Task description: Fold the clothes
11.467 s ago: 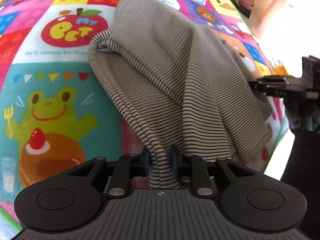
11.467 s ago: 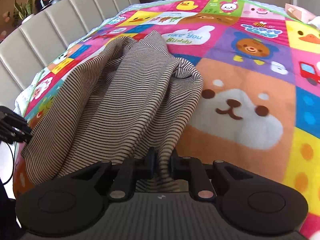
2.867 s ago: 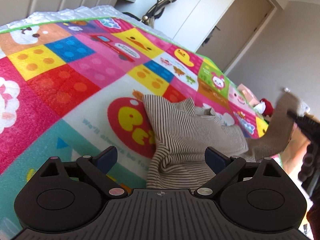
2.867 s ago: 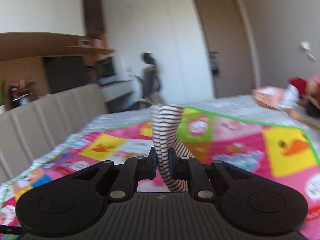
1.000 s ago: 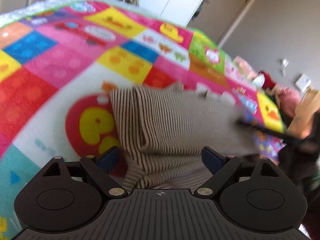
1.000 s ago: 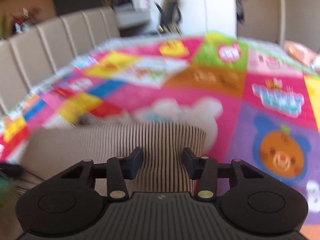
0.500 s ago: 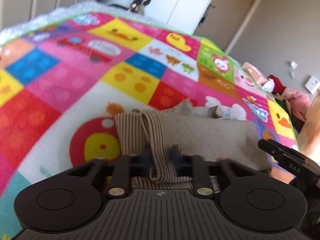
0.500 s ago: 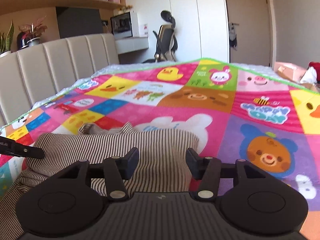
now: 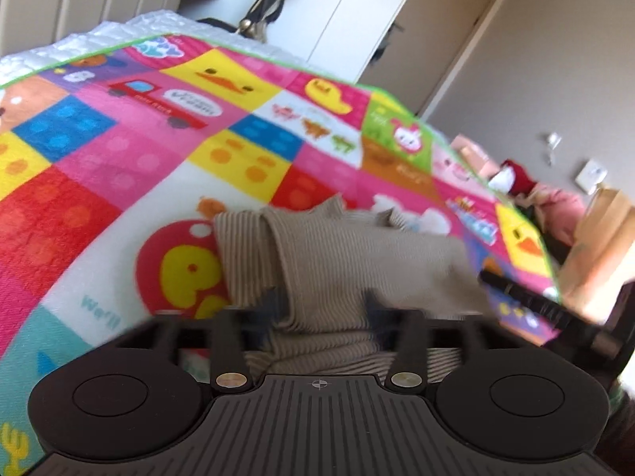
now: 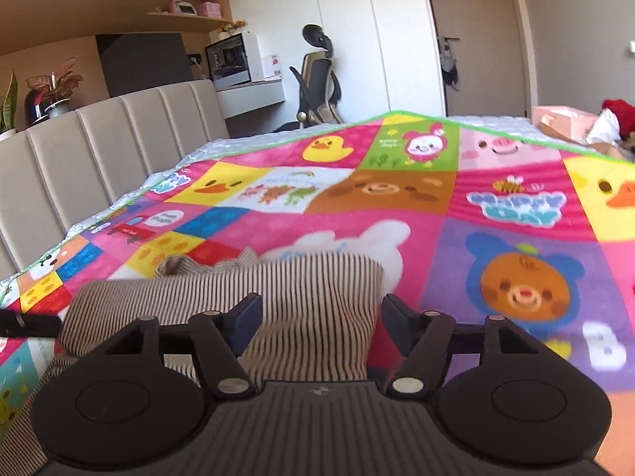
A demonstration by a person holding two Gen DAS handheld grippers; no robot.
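Your striped top [image 10: 222, 297] lies in a layered bundle on the near part of the patchwork play mat [image 10: 496, 246] covering the bed, its folded edge facing your right claw [image 10: 319, 323]. That claw hangs apart and empty over the right end. Your left claw [image 9: 321, 309] is blurred — apart too, straddling a ridge of cloth, likely releasing or regripping.
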